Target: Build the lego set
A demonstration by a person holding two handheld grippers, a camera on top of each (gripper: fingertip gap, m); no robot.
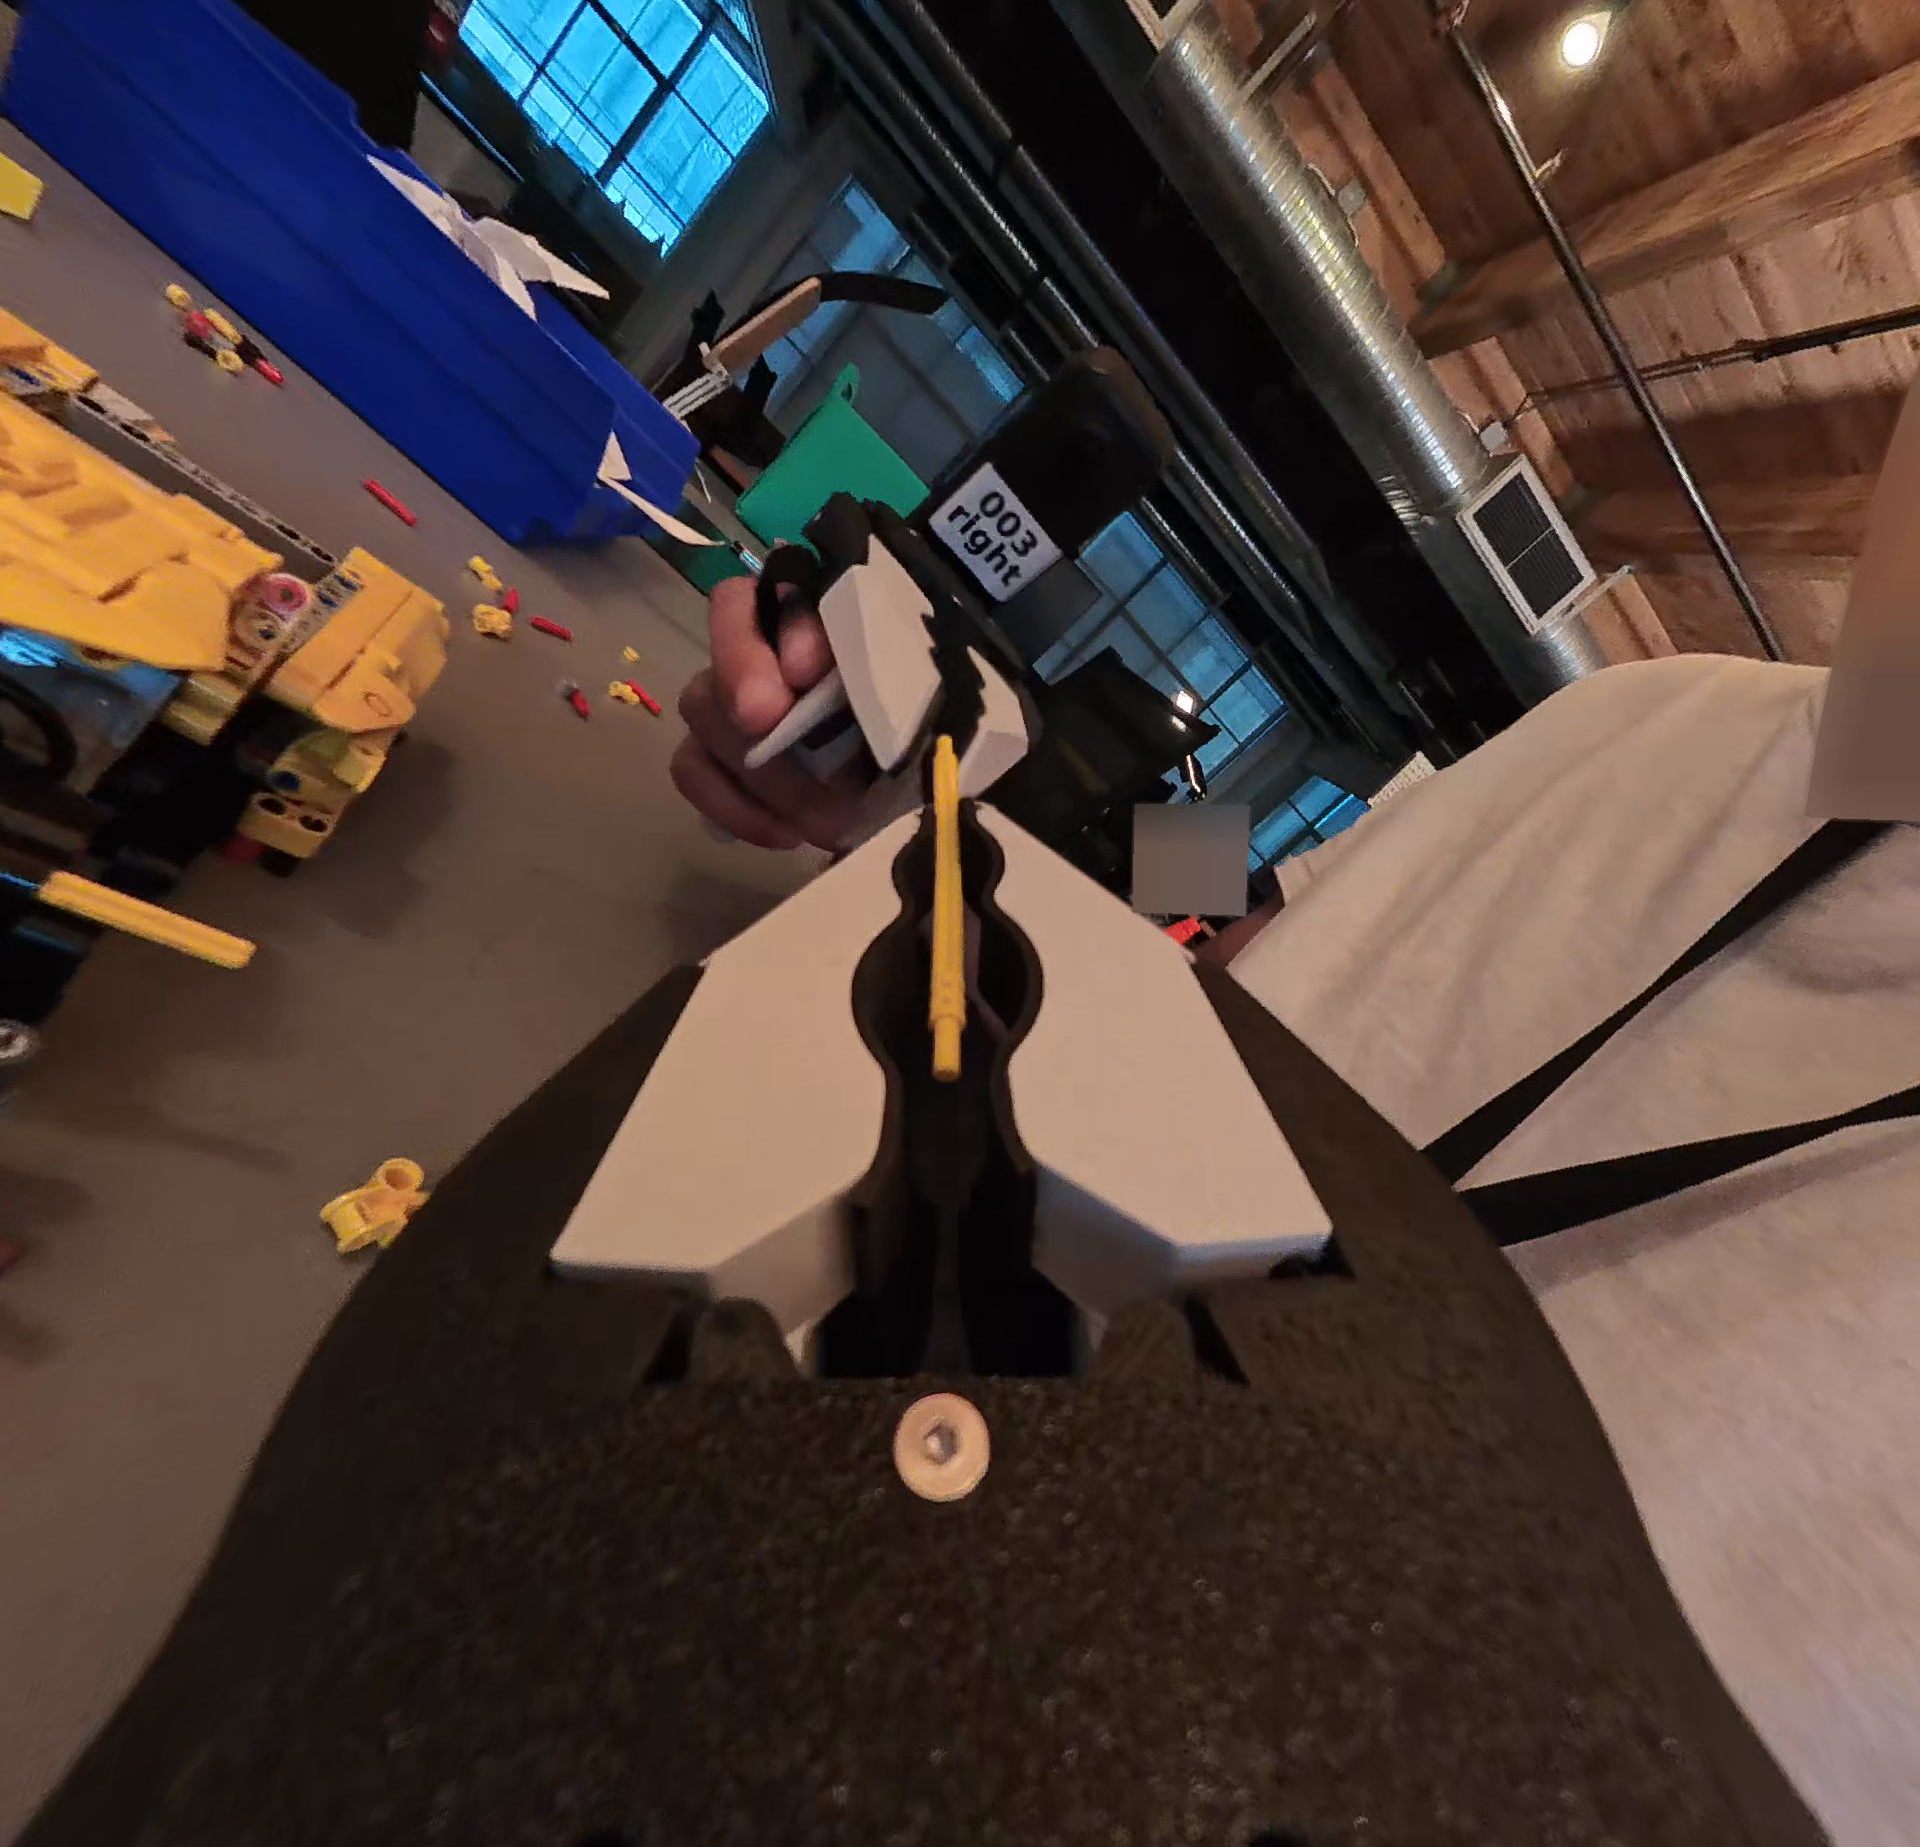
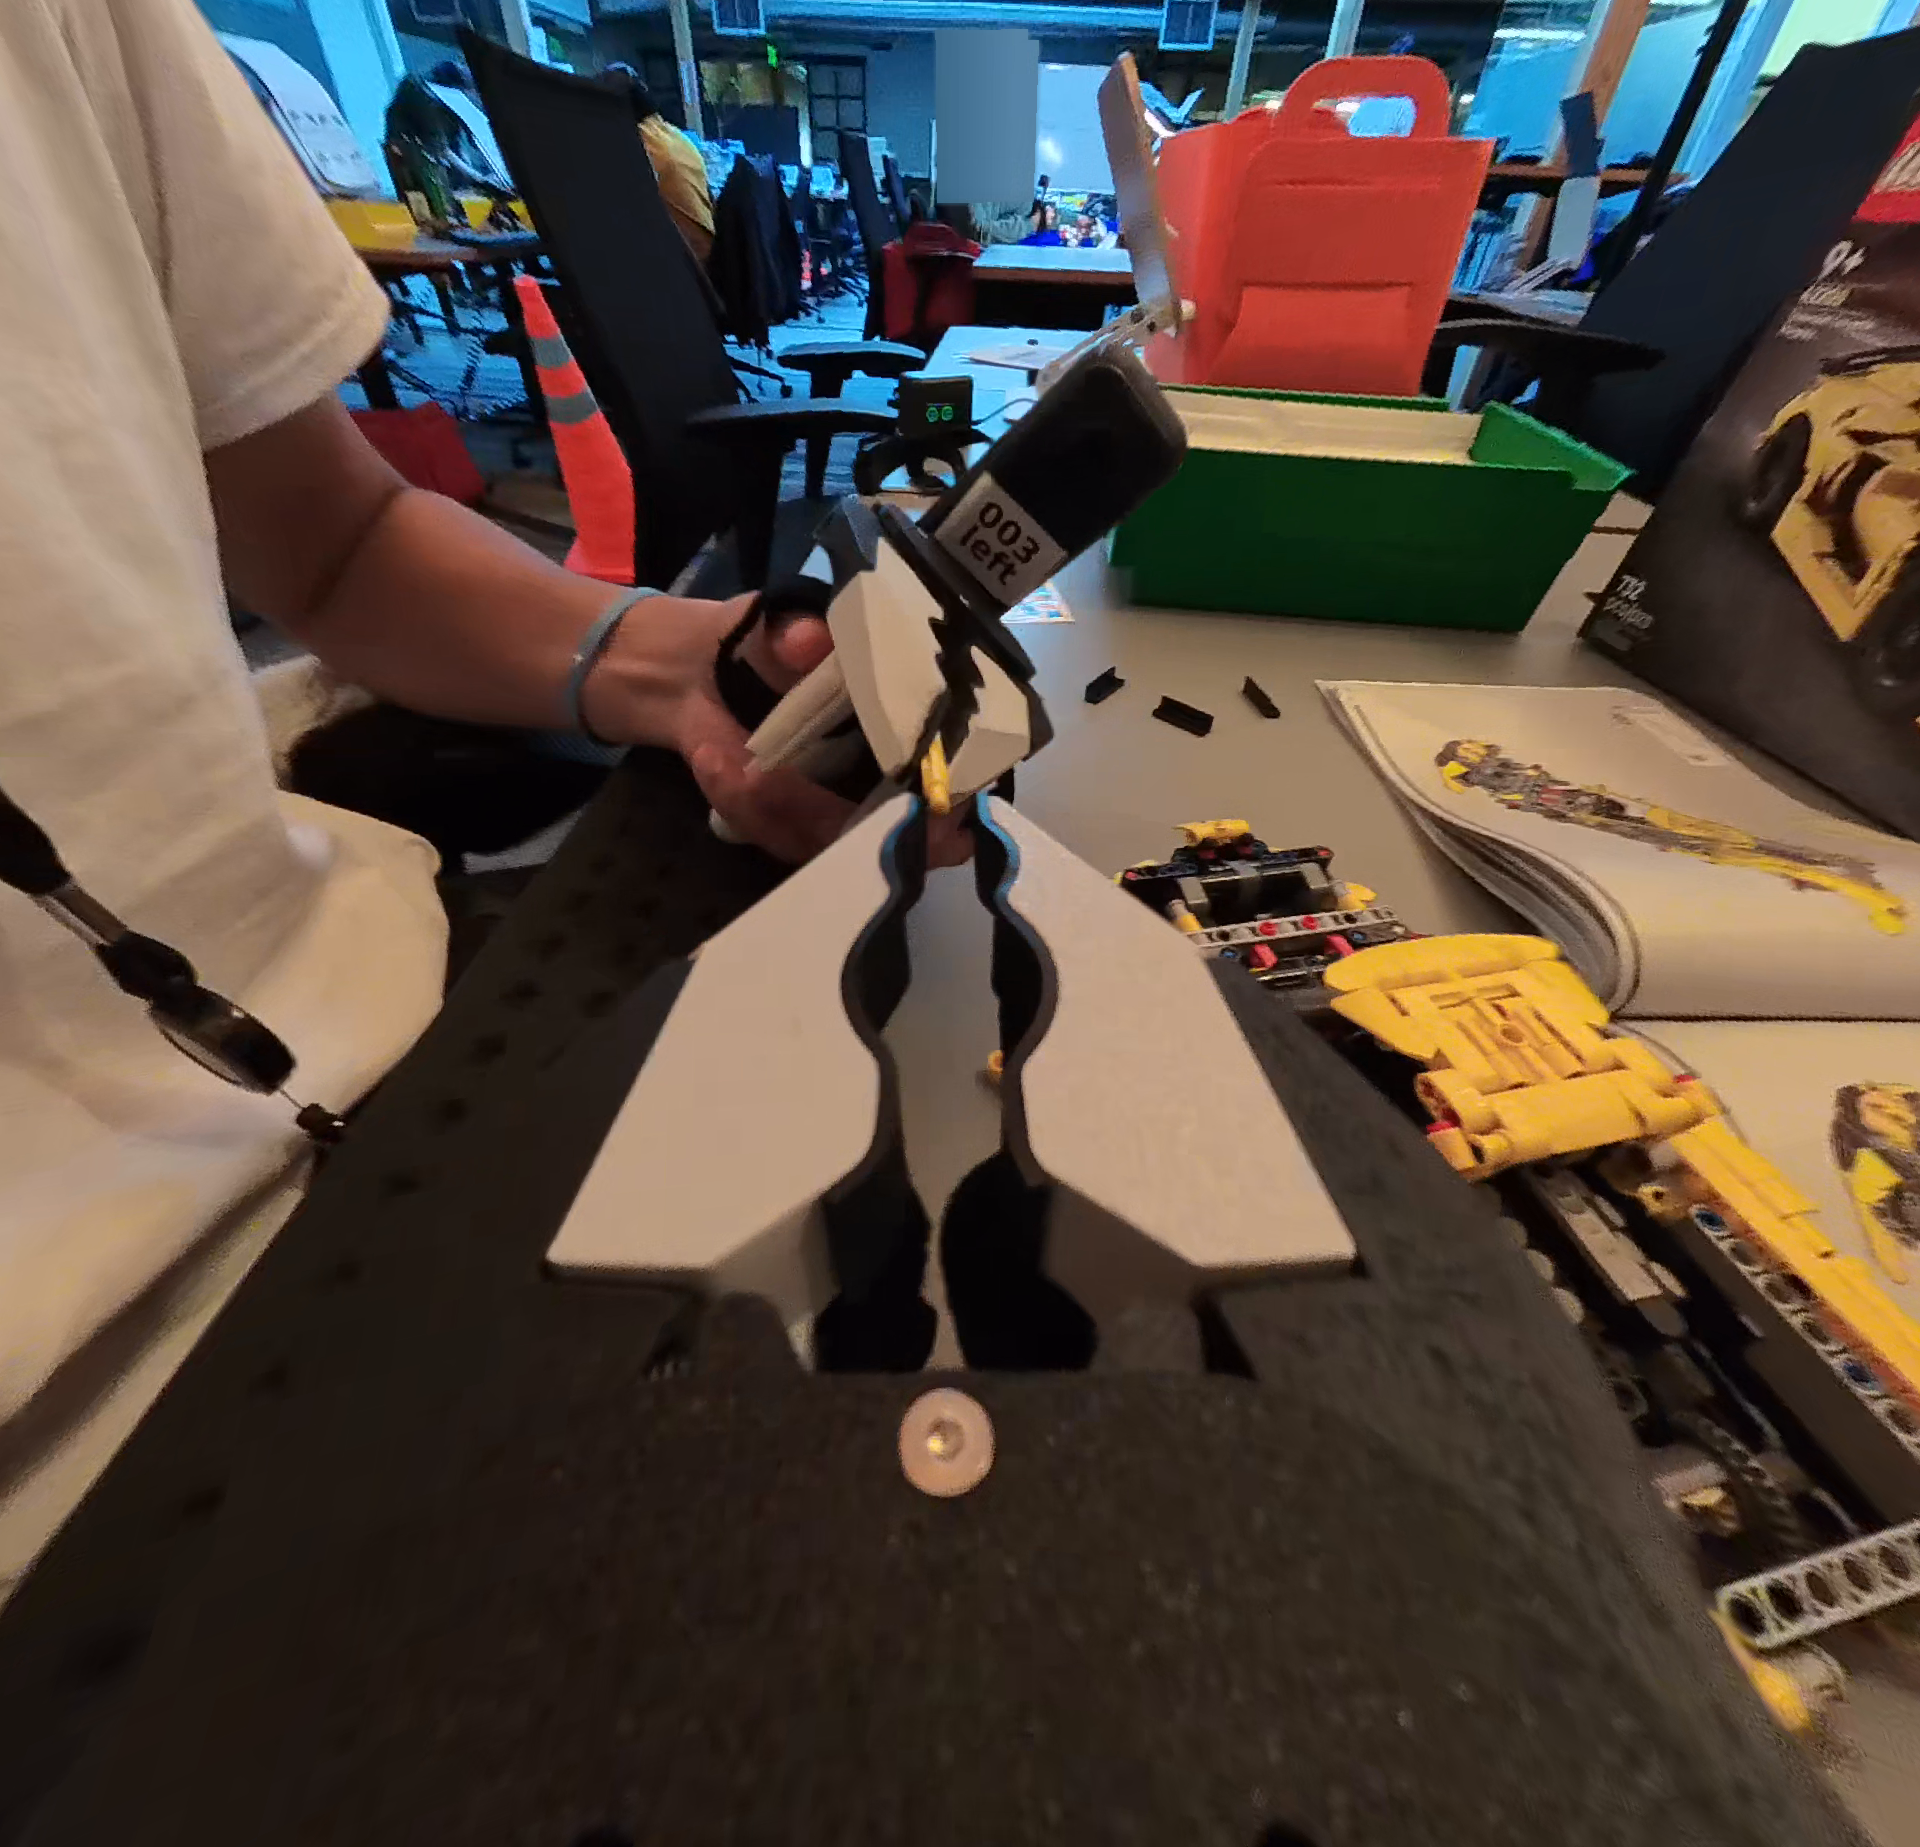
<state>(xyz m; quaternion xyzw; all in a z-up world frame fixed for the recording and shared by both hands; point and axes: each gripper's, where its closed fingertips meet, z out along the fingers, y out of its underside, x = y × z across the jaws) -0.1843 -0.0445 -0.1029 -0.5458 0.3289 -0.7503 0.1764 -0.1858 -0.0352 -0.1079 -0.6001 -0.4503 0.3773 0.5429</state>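
Gripping a thin yellow axle (image 1: 947, 924) lengthwise, the left gripper (image 1: 948, 831) holds it above the grey bench (image 1: 499, 862). Meeting it tip to tip, the right gripper (image 2: 943, 821) stands narrowly parted, its tips beside the axle's end. Behind lies the yellow model car (image 1: 156, 592).

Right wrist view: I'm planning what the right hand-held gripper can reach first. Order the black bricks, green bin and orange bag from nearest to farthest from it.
1. Black bricks, three loose on the grey table just beyond the right hand-held gripper, to its right.
2. Green bin, farther back on the table, right of centre.
3. Orange bag, standing behind the bin, farthest.
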